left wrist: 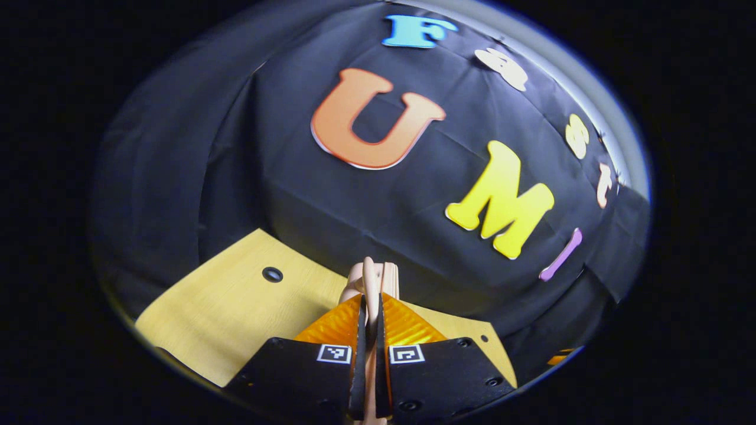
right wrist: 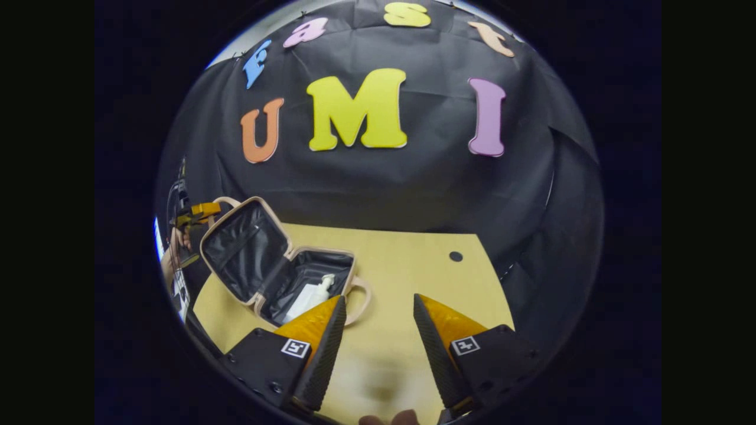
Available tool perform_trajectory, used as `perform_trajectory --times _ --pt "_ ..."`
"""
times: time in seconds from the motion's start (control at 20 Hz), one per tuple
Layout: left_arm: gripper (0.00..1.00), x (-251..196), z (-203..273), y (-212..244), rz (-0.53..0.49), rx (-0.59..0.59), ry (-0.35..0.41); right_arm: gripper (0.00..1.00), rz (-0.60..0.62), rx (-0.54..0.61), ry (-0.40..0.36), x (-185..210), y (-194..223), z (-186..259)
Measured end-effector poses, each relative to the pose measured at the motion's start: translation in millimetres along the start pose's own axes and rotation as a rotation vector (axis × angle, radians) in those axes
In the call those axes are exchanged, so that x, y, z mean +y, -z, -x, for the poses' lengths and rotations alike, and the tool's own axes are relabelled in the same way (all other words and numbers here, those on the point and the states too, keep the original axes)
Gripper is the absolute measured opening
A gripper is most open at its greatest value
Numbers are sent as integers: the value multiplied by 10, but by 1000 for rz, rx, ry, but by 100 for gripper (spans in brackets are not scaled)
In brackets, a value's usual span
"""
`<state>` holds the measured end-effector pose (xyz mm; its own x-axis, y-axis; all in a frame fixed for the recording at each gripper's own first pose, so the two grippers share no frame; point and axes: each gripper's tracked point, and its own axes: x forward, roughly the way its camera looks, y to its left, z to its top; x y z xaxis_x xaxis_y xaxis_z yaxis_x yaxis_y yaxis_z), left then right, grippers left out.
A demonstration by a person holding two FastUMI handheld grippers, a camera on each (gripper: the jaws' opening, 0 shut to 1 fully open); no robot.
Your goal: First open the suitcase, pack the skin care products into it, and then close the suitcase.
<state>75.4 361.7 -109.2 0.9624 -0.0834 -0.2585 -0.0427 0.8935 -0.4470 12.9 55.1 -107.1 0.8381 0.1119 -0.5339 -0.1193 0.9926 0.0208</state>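
The yellow wooden table [right wrist: 407, 277] spreads ahead of and beneath the right gripper [right wrist: 373, 330], with a small dark hole [right wrist: 455, 256] in its top ahead and slightly right of the fingers. In the left gripper view the same table [left wrist: 236, 307] lies below and left of the left gripper [left wrist: 368, 330], and a dark hole [left wrist: 272, 274] sits ahead and to its left.

The suitcase [right wrist: 277, 265] stands open on the table, ahead and left of the right gripper, its near corner just behind that gripper's left finger. Its lid [right wrist: 242, 248] tilts up and back, showing dark lining, and the base lies flat. A beige carry handle [right wrist: 360, 298] curves out from the base toward the space between the right gripper's 2 fingers.

Inside the base lies 1 white pump bottle [right wrist: 313, 292], partly hidden by the left finger.

The right gripper is released, its 2 fingers spread wide over bare tabletop with nothing between them.

The left gripper is clenched on a beige handle loop [left wrist: 371, 280], which rises between and just beyond its fingertips. Farther off in the right gripper view, the left gripper [right wrist: 198, 213] and the hand [right wrist: 177, 248] holding it sit at the lid's upper edge.
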Motion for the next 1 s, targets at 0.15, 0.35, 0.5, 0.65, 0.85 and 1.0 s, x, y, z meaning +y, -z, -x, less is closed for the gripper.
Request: perform_trajectory --times 0.15,0.35,0.5,0.65,0.85,1.0 --pt "10 -552 96 87 -175 -35 -33 69 -17 -30 30 -218 -24 77" --pt "9 -1276 88 381 -360 -81 -46 69 -33 -52 79 -568 -39 211" --pt "8 -1823 -4 742 -427 -71 25 69 -49 -61 118 -890 -10 310" --pt "7 -2223 -137 1182 -503 -32 47 69 -78 -56 166 -1259 79 498" --pt "7 -2590 -363 1903 -556 60 60 69 -99 -41 245 -1725 204 791" --pt "6 -2746 -538 2466 -582 136 44 66 -122 -31 286 -1984 344 948"
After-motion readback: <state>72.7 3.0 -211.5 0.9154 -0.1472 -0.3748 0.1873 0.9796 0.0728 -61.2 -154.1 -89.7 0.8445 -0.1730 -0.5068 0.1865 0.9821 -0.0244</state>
